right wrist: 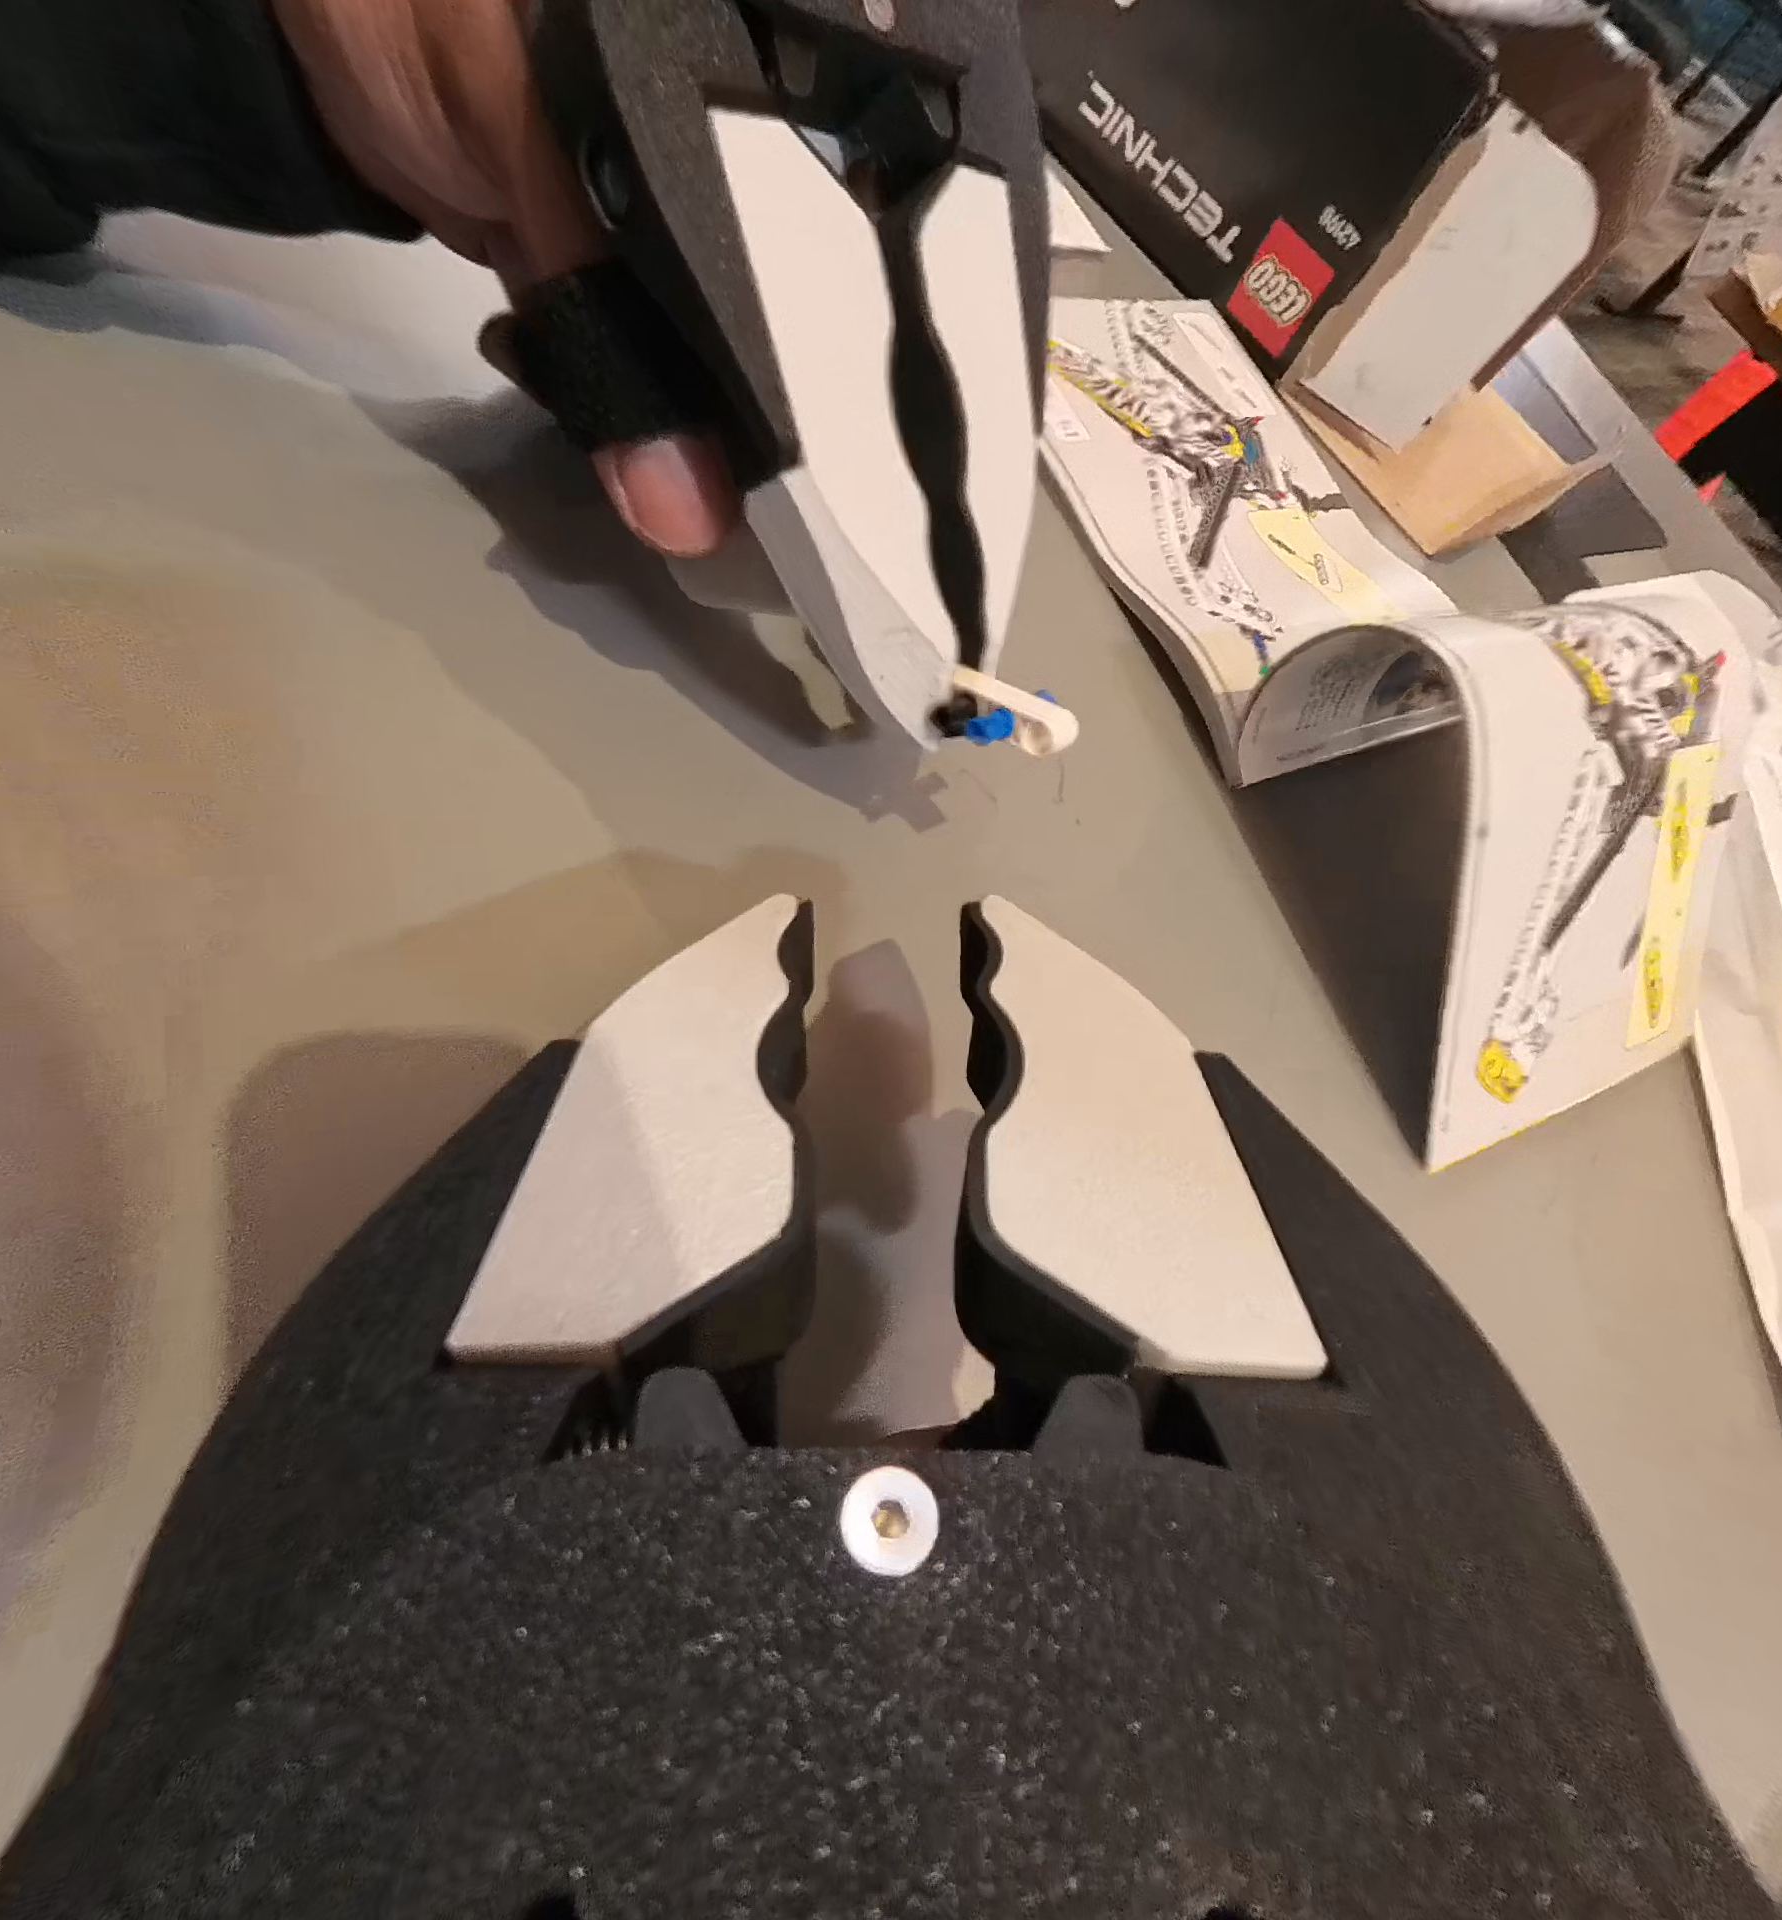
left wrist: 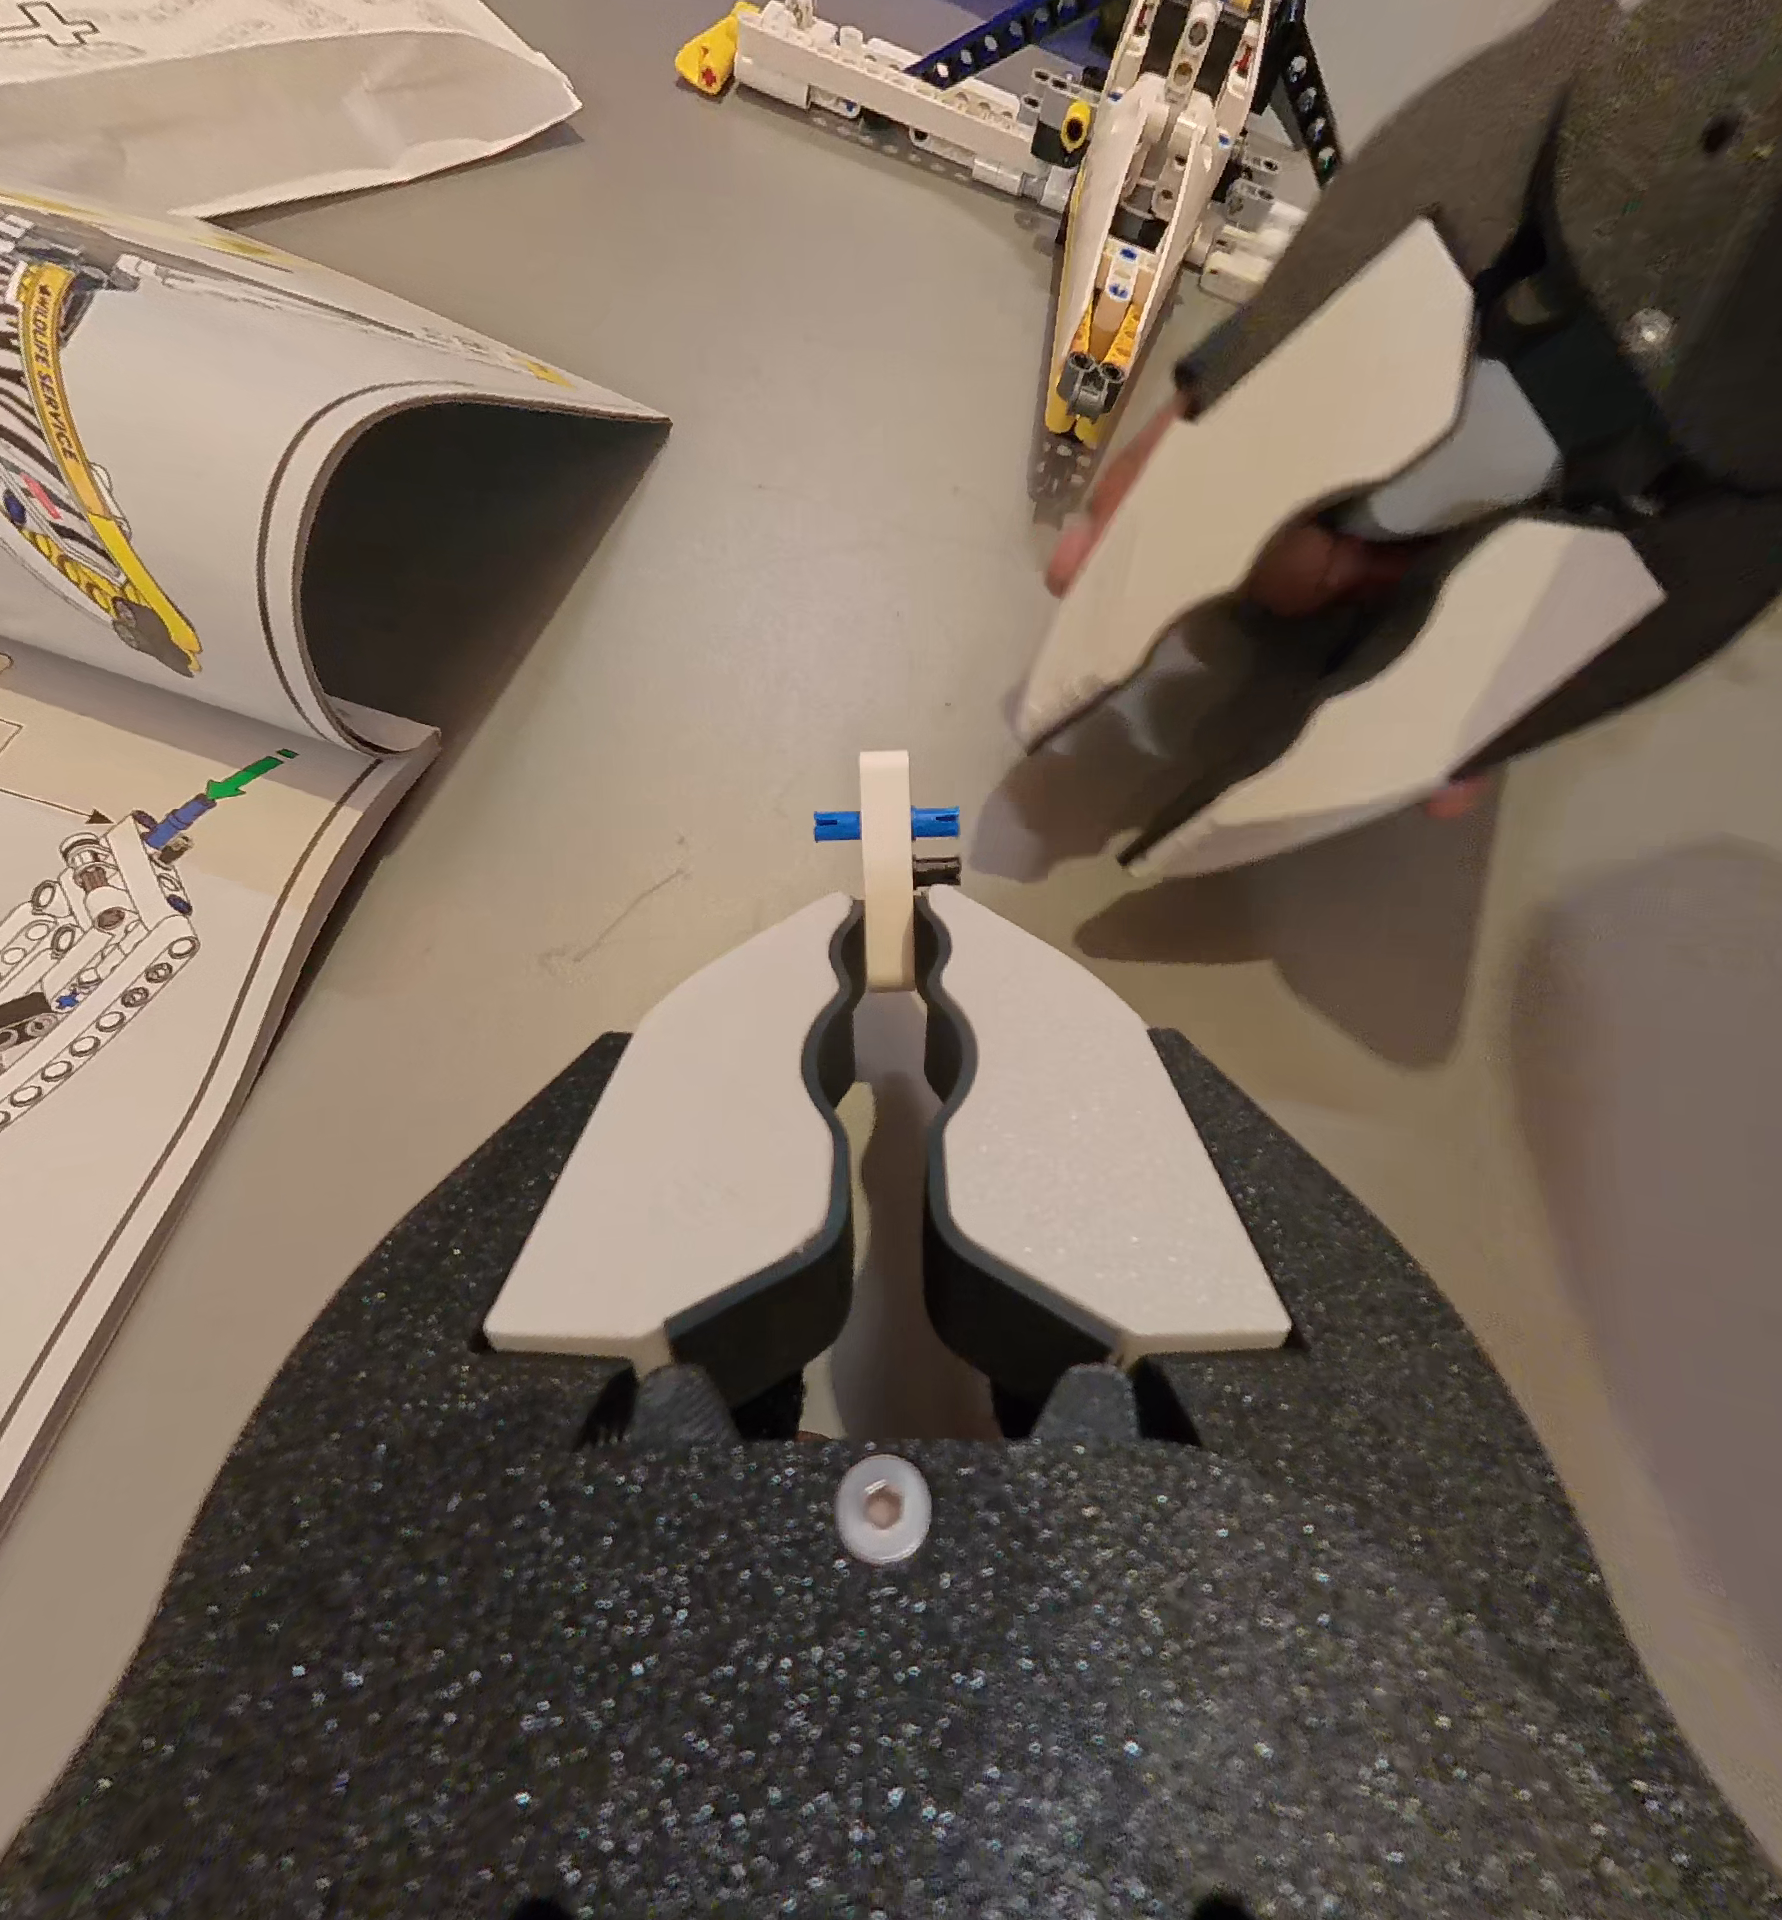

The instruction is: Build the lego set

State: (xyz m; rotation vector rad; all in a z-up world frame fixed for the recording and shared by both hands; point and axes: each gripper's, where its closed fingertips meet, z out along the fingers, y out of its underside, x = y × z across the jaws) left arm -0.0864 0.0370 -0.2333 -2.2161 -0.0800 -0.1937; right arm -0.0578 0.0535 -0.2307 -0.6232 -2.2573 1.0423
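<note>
A small cream beam [left wrist: 887,873], a flat plastic building piece with rounded ends, stands on edge above the grey bench [left wrist: 762,582], pinched at its lower end between the fingertips of the left tongs [left wrist: 887,914], which are closed on it down to the beam's own thinness. It looks light, stiff and smooth, so the narrow faces are likely slippery and it could twist in a pinch; the flat sides make the safest hold. A blue pin [left wrist: 833,825] passes through it crosswise, sticking out on both sides, and a short black pin [left wrist: 937,869] juts from its right face just above the fingertip; both look fit to snag or pop loose if pushed. The right tongs [right wrist: 887,914] hang near, on the right, parted and with nothing between the fingers. To the left lies an open instruction booklet [left wrist: 191,540] with a curled page, beyond it a white paper bag [left wrist: 243,94]. Farther back stands a partly built white, yellow and dark blue model [left wrist: 1126,187], well apart from the beam. A black box [right wrist: 1261,135] and a cardboard tray [right wrist: 1469,468] sit past the booklet.
</note>
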